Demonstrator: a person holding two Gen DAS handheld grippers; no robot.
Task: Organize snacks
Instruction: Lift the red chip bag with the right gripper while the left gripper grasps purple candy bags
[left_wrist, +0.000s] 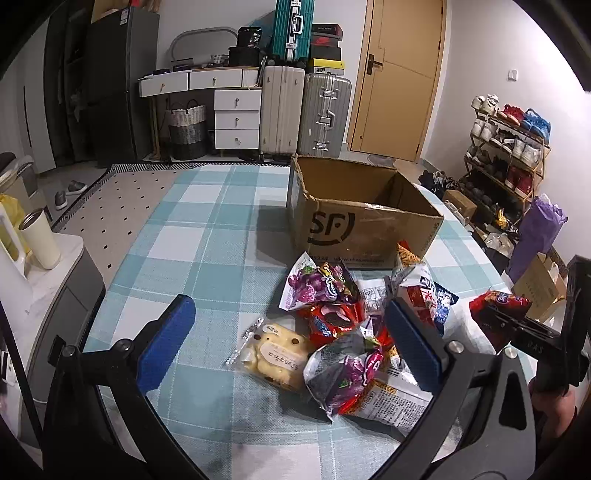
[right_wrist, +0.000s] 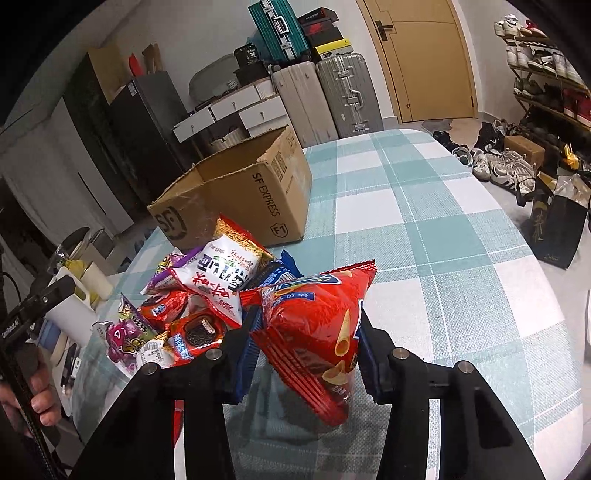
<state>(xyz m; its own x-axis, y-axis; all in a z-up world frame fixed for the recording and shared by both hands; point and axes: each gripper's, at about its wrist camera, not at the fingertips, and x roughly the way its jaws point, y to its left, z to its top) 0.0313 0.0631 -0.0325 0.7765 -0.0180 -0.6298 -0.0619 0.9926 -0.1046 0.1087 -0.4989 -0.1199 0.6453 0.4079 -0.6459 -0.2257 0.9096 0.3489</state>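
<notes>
Right gripper (right_wrist: 308, 345): clamped on the red chip bag (right_wrist: 314, 332), lifted above the checked tablecloth (right_wrist: 461, 258). Left gripper (left_wrist: 291, 339): jaws wide, nothing held, over the snack pile (left_wrist: 343, 325). Far: open cardboard box (left_wrist: 354, 221) just behind the pile.

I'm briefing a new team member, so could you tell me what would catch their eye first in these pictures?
Probably the red chip bag, clamped in the right gripper above the checked tablecloth. Next, the bright snack pile in front of the open cardboard box, with the open left gripper hovering over it.
</notes>
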